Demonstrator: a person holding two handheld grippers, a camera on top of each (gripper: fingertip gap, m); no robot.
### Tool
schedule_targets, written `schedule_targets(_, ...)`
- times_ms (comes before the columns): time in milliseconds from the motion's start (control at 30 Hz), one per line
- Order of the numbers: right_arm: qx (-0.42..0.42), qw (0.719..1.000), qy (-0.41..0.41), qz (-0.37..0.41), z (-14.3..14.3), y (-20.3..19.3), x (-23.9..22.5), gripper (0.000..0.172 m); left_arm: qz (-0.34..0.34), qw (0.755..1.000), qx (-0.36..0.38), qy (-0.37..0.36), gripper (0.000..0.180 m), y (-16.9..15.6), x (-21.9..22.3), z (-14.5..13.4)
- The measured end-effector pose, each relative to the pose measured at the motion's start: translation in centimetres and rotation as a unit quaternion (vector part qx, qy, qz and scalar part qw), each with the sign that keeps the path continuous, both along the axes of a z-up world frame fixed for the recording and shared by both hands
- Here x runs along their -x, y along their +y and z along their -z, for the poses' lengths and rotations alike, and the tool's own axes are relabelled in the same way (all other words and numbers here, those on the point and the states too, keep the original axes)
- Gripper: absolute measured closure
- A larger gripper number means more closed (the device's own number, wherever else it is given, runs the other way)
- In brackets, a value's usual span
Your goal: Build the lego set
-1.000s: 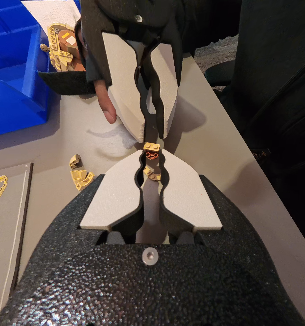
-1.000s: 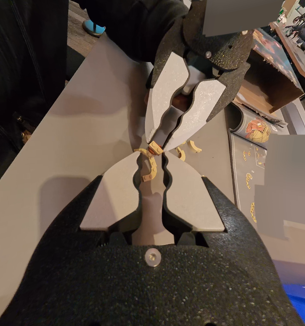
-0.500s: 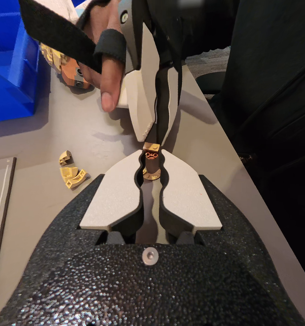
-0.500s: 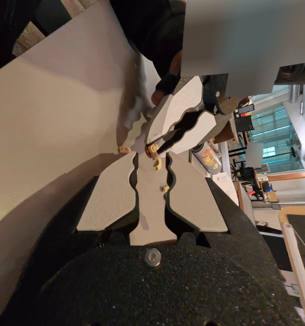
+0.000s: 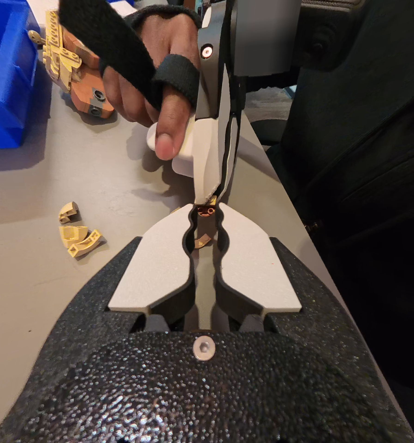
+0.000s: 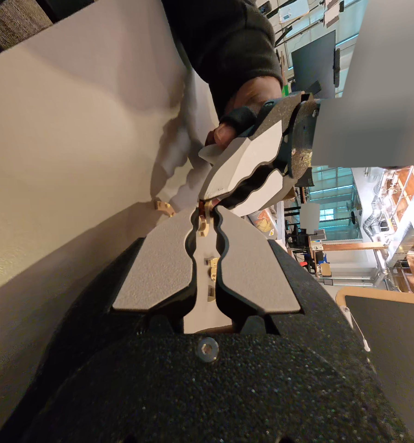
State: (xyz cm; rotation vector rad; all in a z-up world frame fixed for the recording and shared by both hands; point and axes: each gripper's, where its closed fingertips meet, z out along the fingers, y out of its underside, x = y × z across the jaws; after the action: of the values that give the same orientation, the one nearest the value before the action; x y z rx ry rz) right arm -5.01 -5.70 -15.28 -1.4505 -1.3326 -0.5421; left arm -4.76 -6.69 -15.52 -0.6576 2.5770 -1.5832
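- Gripping a small brown-and-tan brick stack (image 5: 205,211) at its very tips, the left gripper (image 5: 205,211) has its jaws clenched on the brown piece, the pads pressing its two sides. Holding it out at the tips leaves the tan plate on top exposed.
- Meeting it head-on, the right gripper (image 6: 205,212) comes in turned on its side, and its jaws are closed narrowly on that tan plate (image 5: 212,200). The right wrist view shows the plate edge-on between the fingertips (image 6: 208,211). The crossed orientation likely lets each tool take its own layer without the fingers fouling each other.
- The stack hangs above the grey table (image 5: 86,172), not resting on it.
- Just below, a curved tan piece (image 5: 202,241) lies flat on the table between the left fingers, untouched.
- To the left, three tan arch bricks (image 5: 78,233) lie close together, well apart from both tools.
- A hand (image 5: 153,79) strapped with black bands holds the right tool, one finger resting on its white trigger (image 5: 187,141).
- Farther back stands a larger brown-and-tan brick model (image 5: 74,72), beside a blue bin (image 5: 7,79) at the table's far left.
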Motion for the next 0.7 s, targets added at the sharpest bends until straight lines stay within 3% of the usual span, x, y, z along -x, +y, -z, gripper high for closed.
schedule_targets(400, 0.045, 0.996, 0.077, 0.024, -0.3, 0.2, -0.4, 0.163, -0.016, 0.996, 0.061, 0.062, 0.168, 0.1, -0.2, -0.5)
schedule_targets(700, 0.040, 0.976, 0.207, 0.053, -2.6, 0.8, -1.9, 0.163, -0.049, 0.991, 0.113, 0.047, 0.172, 1.7, -1.3, -2.5)
